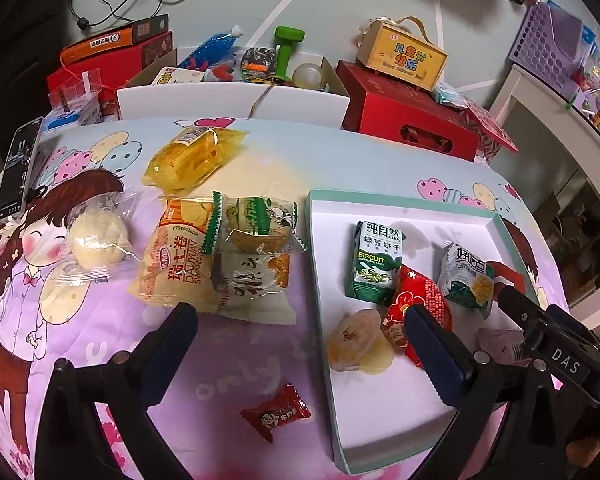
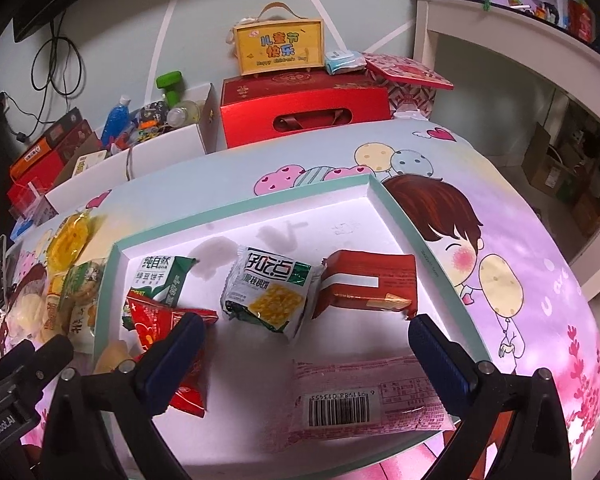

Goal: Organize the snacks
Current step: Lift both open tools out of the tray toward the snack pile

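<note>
My left gripper [image 1: 302,334] hovers open over the cartoon-print cloth, with nothing between its fingers. A small red candy [image 1: 276,412] lies just below it. Loose to the left are a yellow packet [image 1: 192,156], a wrapped white bun [image 1: 96,240], a swiss roll pack [image 1: 176,256] and two small cake packs [image 1: 256,252]. The white tray with a teal rim [image 1: 319,280] holds a green biscuit pack [image 2: 160,276], a red packet [image 2: 168,340], a corn snack pack [image 2: 268,292], a red box-shaped pack [image 2: 364,280] and a pink barcoded pack [image 2: 364,396]. My right gripper [image 2: 308,342] is open above the tray, empty.
Two pale jelly cups [image 1: 356,344] sit in the tray's near left. A phone [image 1: 18,168] lies at the cloth's far left edge. Behind the table stand red gift boxes [image 1: 412,120], a yellow carry box [image 1: 404,56] and a white carton of toys [image 1: 236,96].
</note>
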Demonstrator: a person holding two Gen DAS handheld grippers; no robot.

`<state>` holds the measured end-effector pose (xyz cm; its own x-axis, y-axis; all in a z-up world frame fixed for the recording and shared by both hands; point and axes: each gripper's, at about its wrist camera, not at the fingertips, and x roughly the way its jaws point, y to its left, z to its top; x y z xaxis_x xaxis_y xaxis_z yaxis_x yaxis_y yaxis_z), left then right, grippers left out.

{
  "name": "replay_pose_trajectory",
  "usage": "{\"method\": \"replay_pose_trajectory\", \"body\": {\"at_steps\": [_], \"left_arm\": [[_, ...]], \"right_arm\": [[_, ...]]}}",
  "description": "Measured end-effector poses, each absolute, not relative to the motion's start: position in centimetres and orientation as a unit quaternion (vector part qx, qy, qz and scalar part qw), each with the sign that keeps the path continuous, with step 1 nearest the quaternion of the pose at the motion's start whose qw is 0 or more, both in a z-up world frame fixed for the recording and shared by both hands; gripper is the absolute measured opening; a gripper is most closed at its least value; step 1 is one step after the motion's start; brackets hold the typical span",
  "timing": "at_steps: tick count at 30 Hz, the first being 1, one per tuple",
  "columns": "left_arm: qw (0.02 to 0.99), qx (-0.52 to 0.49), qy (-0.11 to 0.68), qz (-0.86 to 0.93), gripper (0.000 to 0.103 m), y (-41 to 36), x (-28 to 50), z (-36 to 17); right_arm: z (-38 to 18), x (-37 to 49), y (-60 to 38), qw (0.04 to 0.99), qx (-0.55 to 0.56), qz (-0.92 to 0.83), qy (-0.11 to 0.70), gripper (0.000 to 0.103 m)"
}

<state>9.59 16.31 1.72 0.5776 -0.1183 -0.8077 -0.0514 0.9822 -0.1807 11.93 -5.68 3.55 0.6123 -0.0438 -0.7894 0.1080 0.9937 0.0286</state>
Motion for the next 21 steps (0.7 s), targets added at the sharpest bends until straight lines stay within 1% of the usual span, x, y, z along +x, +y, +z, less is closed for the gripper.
{"method": "replay_pose_trajectory", "body": {"at_steps": [16, 21], "left_arm": [[0.883, -0.137, 0.450, -0.007, 0.103, 19.7, 9.4, 2.4], [0.876, -0.169, 0.451, 0.008, 0.103, 22.1, 9.1, 2.5]], "right_arm": [[5.5, 11.0, -2.3, 0.915, 0.040, -0.003, 0.401, 0.103], [5.4, 10.7, 0.3, 0.917, 0.016, 0.023, 0.399, 0.103]]}}
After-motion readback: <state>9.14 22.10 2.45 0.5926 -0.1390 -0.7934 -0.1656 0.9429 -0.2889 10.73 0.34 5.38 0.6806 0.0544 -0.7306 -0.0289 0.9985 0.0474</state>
